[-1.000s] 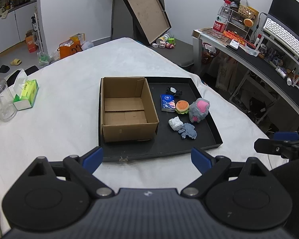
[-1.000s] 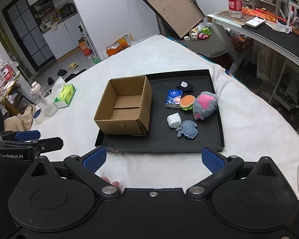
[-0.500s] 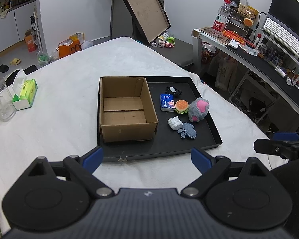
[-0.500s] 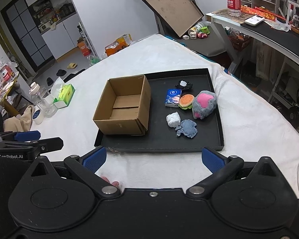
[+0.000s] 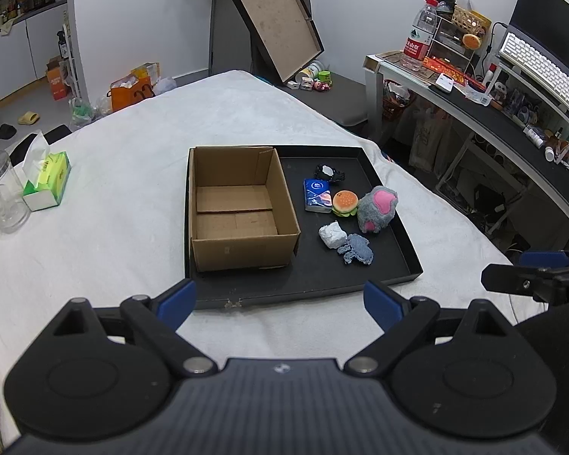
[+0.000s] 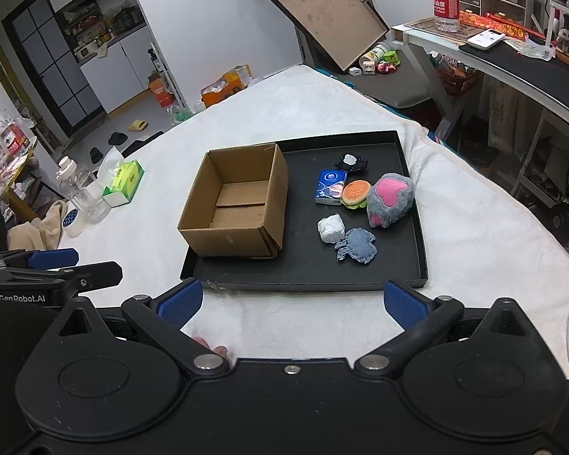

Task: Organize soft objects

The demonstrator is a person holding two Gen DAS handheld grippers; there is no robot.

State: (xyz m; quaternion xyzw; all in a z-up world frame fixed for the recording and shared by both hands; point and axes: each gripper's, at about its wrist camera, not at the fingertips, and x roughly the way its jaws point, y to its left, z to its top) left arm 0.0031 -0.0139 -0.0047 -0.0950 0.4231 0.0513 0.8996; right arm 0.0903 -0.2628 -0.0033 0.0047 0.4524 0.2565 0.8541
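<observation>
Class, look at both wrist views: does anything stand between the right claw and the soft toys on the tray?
Nothing visible does. The right claw is open before the black tray; only the tray's low front rim lies before the denim piece and grey plush.

Brown cardboard box [image 5: 239,208] on a black tray [image 5: 406,250]; grey-and-pink plush toy [image 5: 377,210]; white, blue-printed tissue pack [image 5: 316,195]; white cloth [image 5: 95,208].

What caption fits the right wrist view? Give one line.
Open right gripper faces a black tray holding an empty cardboard box.
</observation>
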